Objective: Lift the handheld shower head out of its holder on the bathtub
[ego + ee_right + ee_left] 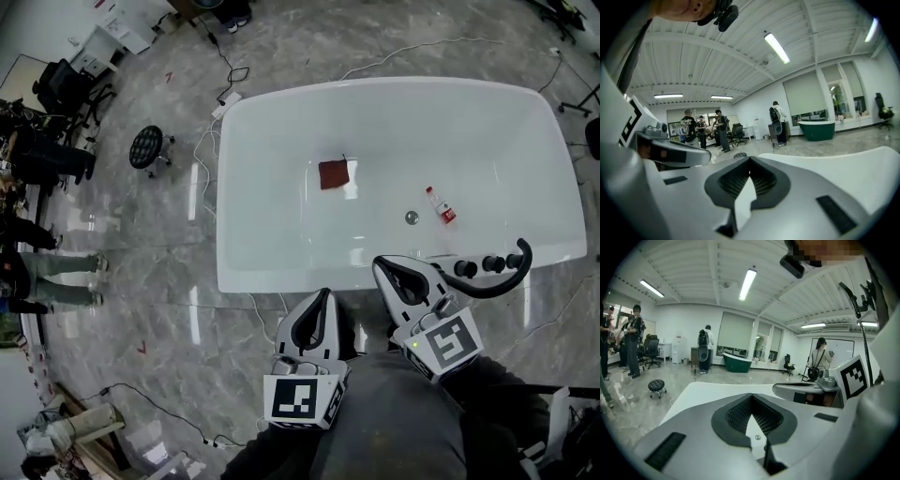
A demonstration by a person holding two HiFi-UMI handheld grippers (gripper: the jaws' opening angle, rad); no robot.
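The white bathtub (272, 272) lies across the head view. On its near right rim sit black knobs (466, 268) and the curved black handheld shower head (511, 272) in its holder. My right gripper (382, 263) is shut and empty, its tip over the near rim just left of the knobs. My left gripper (323, 292) is also shut and empty, over the floor just short of the tub's near edge. In the left gripper view the jaws (751, 397) meet over the tub rim (693, 394). The right gripper view shows its jaws (749, 160) closed, with the tub rim (862, 164) beyond.
Inside the tub lie a red cloth (333, 173), a small bottle (441, 204) and the drain (411, 217). A black stool (148, 147) and cables (202, 159) are on the marble floor to the left. People (719, 129) and a green tub (737, 363) stand far off.
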